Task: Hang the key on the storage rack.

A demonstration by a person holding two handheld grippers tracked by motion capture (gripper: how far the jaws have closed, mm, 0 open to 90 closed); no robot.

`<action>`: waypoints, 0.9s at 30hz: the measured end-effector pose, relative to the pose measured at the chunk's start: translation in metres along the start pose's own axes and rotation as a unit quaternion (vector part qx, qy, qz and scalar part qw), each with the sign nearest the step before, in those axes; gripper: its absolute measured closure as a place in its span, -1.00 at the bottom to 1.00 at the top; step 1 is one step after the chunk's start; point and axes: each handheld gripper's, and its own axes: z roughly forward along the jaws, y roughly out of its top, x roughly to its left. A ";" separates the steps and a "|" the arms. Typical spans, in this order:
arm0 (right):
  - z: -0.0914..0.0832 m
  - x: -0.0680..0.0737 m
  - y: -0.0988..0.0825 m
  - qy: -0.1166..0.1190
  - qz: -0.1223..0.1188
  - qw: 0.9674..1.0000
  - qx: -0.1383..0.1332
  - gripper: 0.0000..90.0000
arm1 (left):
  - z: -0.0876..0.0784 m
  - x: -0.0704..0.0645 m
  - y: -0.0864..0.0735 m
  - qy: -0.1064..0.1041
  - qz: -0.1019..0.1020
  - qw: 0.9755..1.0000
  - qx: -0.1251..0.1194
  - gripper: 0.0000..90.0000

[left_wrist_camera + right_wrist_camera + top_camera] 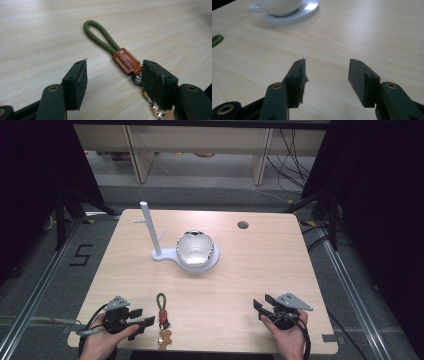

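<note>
A keychain [162,312] lies near the table's front edge: a green cord loop [100,37], an orange leather tab [126,61] and metal bits below it. My left gripper [145,316] sits just left of it, open. In the left gripper view the left gripper [115,68] has the tab lying between its jaws, close to the right jaw, with neither pad pressing on it. My right gripper [261,302] rests at the front right, open and empty. In the right gripper view the right gripper [327,66] points at bare wood.
A white branched stand [150,232] rises at mid-table, joined to a round white base [294,17] that carries a shiny bowl [196,249]. A cable hole [243,225] sits at the back right. The wooden table [270,265] ends just behind both hands.
</note>
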 end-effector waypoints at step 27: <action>0.002 -0.003 -0.001 -0.001 0.018 0.999 0.045 0.10 | 0.020 -0.036 0.058 0.073 0.009 0.984 0.160 -0.15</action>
